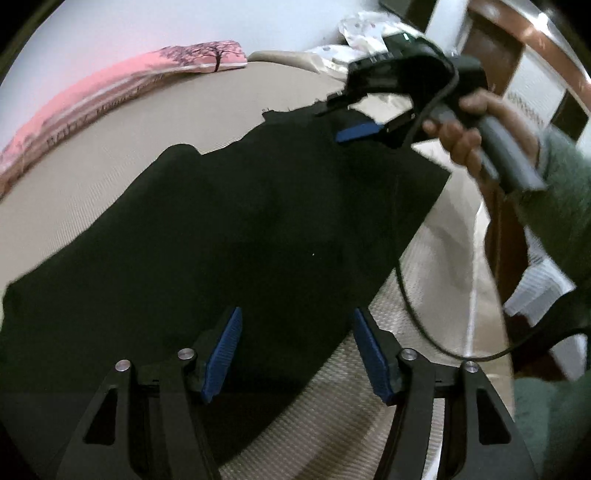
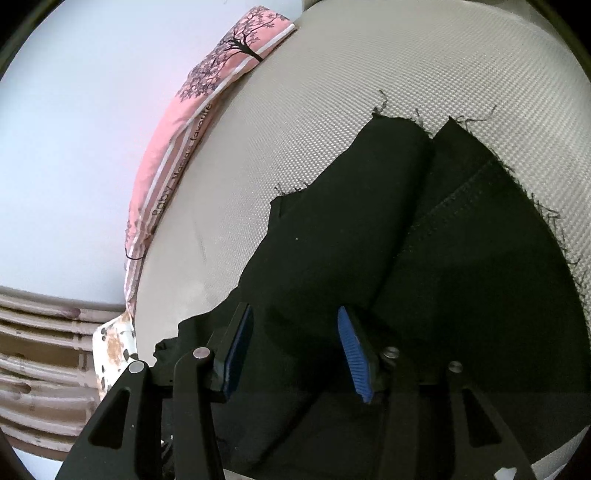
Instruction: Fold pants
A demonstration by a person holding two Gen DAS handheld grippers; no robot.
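Black pants [image 1: 240, 229] lie spread on a beige woven mattress [image 1: 110, 155]. My left gripper [image 1: 295, 350] is open, just above the near part of the pants, holding nothing. In the left wrist view my right gripper [image 1: 364, 122] hovers at the far end of the pants, held by a hand [image 1: 469, 136]. In the right wrist view my right gripper [image 2: 293, 350] is open over the pants [image 2: 388, 258], whose frayed leg ends [image 2: 399, 122] lie ahead, one leg overlapping the other.
A pink pillow with a tree print [image 1: 122, 81] lies along the mattress's far edge by the wall, also in the right wrist view [image 2: 207, 99]. White patterned cloth [image 1: 362, 29] sits at the far corner. A black cable [image 1: 417, 295] hangs at the right.
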